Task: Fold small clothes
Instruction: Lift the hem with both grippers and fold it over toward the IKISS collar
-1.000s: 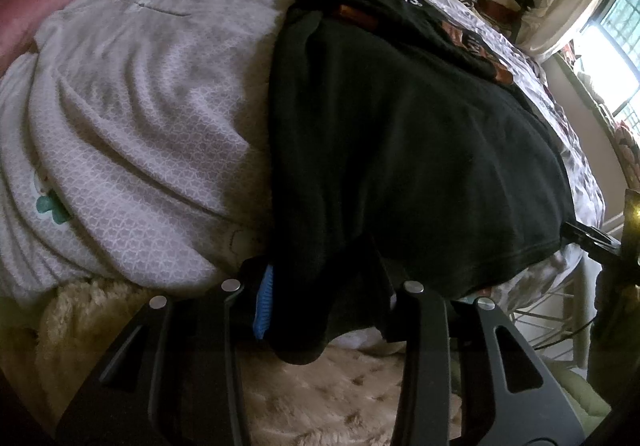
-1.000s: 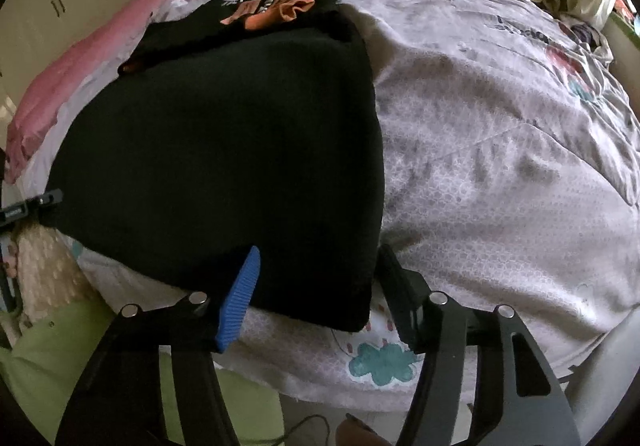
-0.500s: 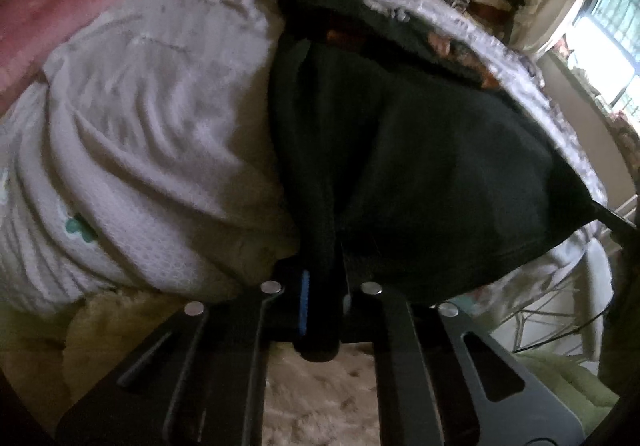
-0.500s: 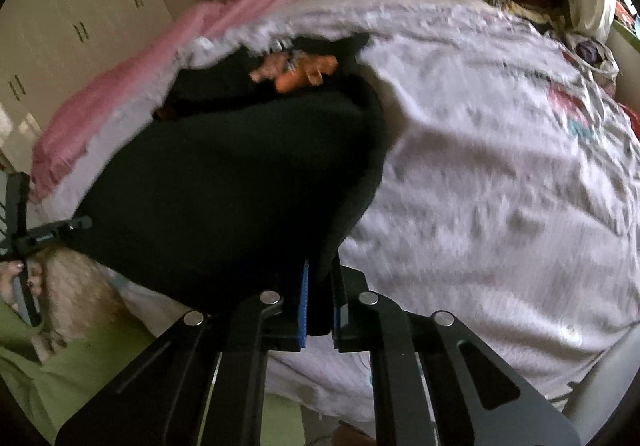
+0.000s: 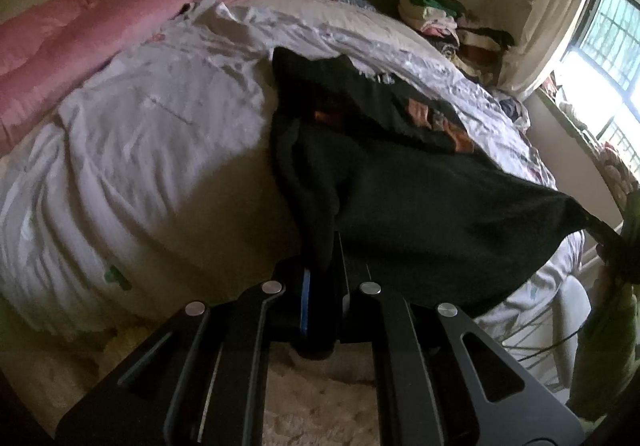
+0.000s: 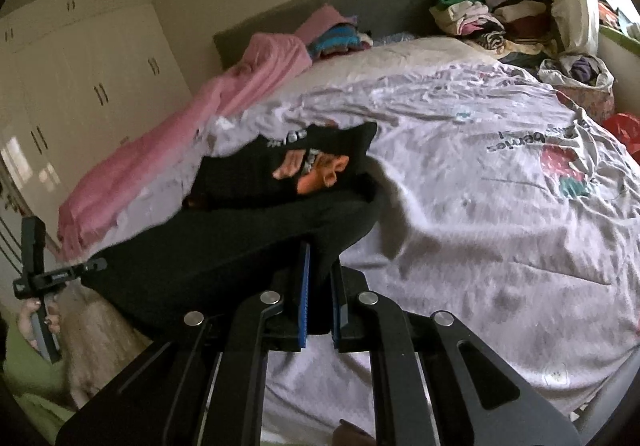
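Note:
A black shirt (image 5: 432, 206) with an orange print (image 6: 316, 174) lies on the bed, its near hem lifted off the sheet. My left gripper (image 5: 322, 278) is shut on the hem's left corner, cloth bunched between its pads. My right gripper (image 6: 320, 286) is shut on the right corner, and shows at the right edge of the left wrist view as the right gripper (image 5: 604, 238). The left gripper (image 6: 60, 274) shows at the left of the right wrist view, with a hand under it. The hem hangs stretched between the two grips.
The bed carries a pale printed sheet (image 6: 500, 206) and a pink blanket (image 5: 100, 30) along its left side. Piles of folded clothes (image 6: 488, 14) sit at the headboard. Wardrobe doors (image 6: 80, 86) stand at the left, a window (image 5: 608, 58) at the right. A fluffy cream rug (image 5: 312, 398) lies below.
Both grippers closed on the shirt's near corners and rose, lifting the hem off the bed. Both views tilted upward, showing more of the room.

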Motion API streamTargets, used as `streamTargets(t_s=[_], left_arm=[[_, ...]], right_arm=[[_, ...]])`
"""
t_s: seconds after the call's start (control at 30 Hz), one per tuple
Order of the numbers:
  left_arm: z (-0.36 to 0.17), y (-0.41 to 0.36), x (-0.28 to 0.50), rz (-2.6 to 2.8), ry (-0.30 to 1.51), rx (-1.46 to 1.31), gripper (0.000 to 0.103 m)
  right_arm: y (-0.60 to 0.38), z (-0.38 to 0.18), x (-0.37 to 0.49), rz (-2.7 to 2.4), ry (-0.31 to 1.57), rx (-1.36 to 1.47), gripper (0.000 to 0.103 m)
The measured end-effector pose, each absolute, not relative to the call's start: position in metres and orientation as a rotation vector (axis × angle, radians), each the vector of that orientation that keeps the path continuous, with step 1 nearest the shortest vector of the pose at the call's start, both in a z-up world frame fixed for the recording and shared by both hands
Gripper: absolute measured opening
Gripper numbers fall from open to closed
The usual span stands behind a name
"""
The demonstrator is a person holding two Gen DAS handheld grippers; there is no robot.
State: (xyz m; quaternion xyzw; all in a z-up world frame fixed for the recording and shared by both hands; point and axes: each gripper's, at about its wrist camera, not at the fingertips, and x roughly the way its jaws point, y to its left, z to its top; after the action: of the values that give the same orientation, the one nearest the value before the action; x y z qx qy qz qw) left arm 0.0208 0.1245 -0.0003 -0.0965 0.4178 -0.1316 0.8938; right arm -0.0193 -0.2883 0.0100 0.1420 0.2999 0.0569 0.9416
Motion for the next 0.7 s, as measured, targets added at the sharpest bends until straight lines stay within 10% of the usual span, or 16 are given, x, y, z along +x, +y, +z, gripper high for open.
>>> streamTargets(t_s=[0.7], left_arm=[[0.053,0.106,0.042,-0.196,0.758,-0.119,0.002]], right_arm=[[-0.294,0.042,0.004,0.068,0.494,0.296,0.007]])
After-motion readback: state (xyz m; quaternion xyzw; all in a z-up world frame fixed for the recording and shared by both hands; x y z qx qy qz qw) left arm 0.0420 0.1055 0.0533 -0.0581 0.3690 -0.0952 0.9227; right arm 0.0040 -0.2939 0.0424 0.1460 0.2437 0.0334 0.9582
